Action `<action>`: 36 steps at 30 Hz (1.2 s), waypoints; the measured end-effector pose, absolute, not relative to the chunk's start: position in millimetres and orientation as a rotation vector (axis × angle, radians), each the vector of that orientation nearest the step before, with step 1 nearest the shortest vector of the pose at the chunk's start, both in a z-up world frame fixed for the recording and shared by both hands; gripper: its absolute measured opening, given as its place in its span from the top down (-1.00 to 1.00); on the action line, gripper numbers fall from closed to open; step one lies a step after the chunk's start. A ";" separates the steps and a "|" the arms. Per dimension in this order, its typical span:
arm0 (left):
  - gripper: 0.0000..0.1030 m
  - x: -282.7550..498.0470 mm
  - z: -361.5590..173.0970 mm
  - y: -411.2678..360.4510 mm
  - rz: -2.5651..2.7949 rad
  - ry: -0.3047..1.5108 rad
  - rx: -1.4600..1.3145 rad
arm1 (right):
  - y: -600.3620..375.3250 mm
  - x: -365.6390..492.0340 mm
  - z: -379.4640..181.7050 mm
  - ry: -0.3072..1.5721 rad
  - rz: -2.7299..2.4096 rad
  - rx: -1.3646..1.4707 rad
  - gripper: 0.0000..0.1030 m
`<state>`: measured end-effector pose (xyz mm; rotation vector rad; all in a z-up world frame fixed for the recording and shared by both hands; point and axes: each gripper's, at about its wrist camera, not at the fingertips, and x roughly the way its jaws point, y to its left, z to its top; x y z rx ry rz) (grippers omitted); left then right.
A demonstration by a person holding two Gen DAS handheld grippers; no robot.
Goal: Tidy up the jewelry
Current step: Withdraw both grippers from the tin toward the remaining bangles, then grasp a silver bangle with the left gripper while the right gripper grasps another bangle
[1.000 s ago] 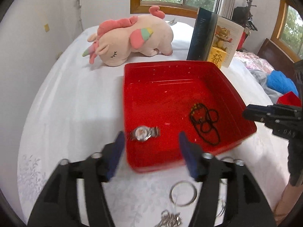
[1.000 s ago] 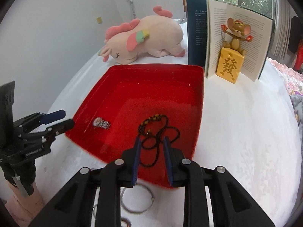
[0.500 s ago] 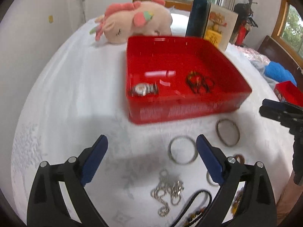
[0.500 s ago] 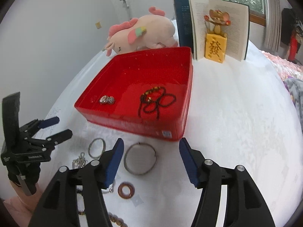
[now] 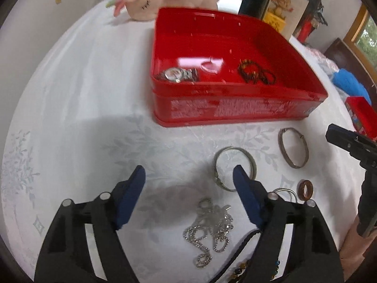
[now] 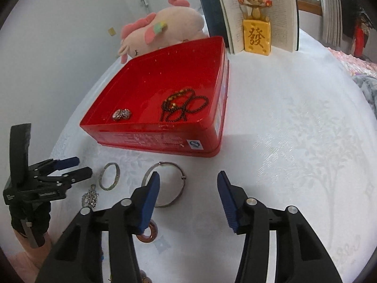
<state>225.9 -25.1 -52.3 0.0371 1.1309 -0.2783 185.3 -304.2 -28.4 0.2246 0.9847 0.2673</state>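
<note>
left fingers [image 5: 188, 184] apart, closing, nothing between them, low in frame over silver chain [image 5: 209, 226] | right fingers [image 6: 188, 188] apart, closing, nothing held, beside big bangle [image 6: 165, 184] | red box [image 5: 235, 108] upper middle on table [image 5: 82, 118] holds watch [image 5: 176, 75] and bead necklace [image 5: 256, 73]

Red tray [image 5: 235, 108] at 12 o'clock on white cloth, holding silver watch [image 5: 176, 75] lying flat near front-left corner and dark bead necklace [image 5: 256, 73] coiled at right. Loose before tray: silver bangle [image 5: 253, 162], thin grey bangle [image 5: 293, 147], brown ring [image 5: 305, 189], heaped silver chain [image 5: 212, 226].
</note>
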 end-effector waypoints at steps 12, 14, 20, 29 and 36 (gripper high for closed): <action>-0.04 238.6 -65.6 -51.2 -0.316 1.181 0.091 | -302.0 188.8 -36.0 1.003 0.276 0.217 0.05; 0.04 239.8 -66.9 -53.6 -0.308 1.180 0.106 | -302.2 189.3 -36.1 1.004 0.277 0.218 0.05; 0.61 242.9 -66.5 -54.8 -0.302 1.168 0.114 | -301.5 191.3 -38.2 1.016 0.278 0.214 0.05; 0.97 245.5 -69.1 -41.9 -0.322 1.157 0.064 | -297.3 202.7 -46.7 1.064 0.300 0.210 0.33; 0.97 248.2 -69.0 -34.0 -0.323 1.150 0.041 | -289.6 211.9 -51.3 1.101 0.301 0.177 0.42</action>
